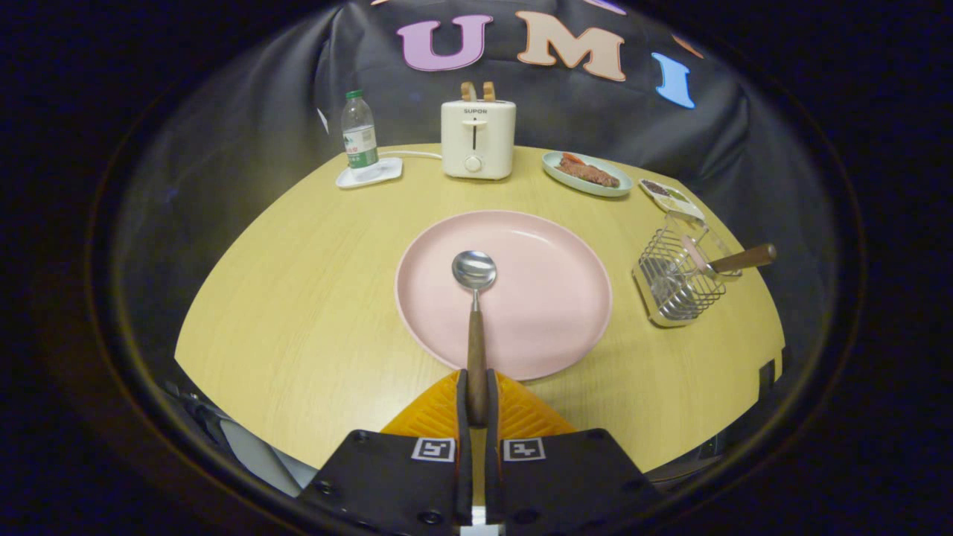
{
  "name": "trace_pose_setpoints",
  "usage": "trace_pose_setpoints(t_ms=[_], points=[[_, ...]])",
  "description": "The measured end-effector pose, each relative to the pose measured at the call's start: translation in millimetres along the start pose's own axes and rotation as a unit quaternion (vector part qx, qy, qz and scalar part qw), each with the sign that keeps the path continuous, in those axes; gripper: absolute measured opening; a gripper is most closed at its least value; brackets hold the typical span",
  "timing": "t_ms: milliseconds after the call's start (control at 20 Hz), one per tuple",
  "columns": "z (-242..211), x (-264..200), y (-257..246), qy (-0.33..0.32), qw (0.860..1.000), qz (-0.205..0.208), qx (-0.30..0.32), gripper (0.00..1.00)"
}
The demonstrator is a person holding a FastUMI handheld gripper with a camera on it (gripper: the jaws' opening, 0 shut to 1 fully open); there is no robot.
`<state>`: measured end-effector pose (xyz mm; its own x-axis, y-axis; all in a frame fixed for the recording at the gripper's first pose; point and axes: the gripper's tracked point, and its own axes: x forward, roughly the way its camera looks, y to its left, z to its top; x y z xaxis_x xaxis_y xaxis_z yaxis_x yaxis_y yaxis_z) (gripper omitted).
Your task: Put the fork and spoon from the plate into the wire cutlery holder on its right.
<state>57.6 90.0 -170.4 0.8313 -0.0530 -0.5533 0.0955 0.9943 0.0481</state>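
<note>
Closed on the wooden handle of the spoon (474, 269), the claw (476, 398) holds its bowl out ahead over the pink plate (551, 298); the wire cutlery holder (674, 286) stands right of them.

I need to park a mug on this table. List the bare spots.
The gripper is shut on the spoon over the pink plate. Bare table lies left of the plate, below the bottle. Crowded: the toaster, food dish and wire holder.

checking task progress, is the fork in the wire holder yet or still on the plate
In the holder, as far as it shows: a wooden-handled utensil leans out of the wire cutlery holder. The gripper is shut on the spoon.
</note>
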Motion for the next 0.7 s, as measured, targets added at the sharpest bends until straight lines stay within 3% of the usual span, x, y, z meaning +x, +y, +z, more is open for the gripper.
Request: trace_pose_setpoints(t_ms=[350, 450, 700], points=[[16, -14, 8, 0.0, 1.0, 0.008, -0.015, 0.1], [19, -16, 14, 0.001, 1.0, 0.013, -0.024, 0.04], [29, -26, 11, -0.003, 1.0, 0.013, -0.016, 0.03]])
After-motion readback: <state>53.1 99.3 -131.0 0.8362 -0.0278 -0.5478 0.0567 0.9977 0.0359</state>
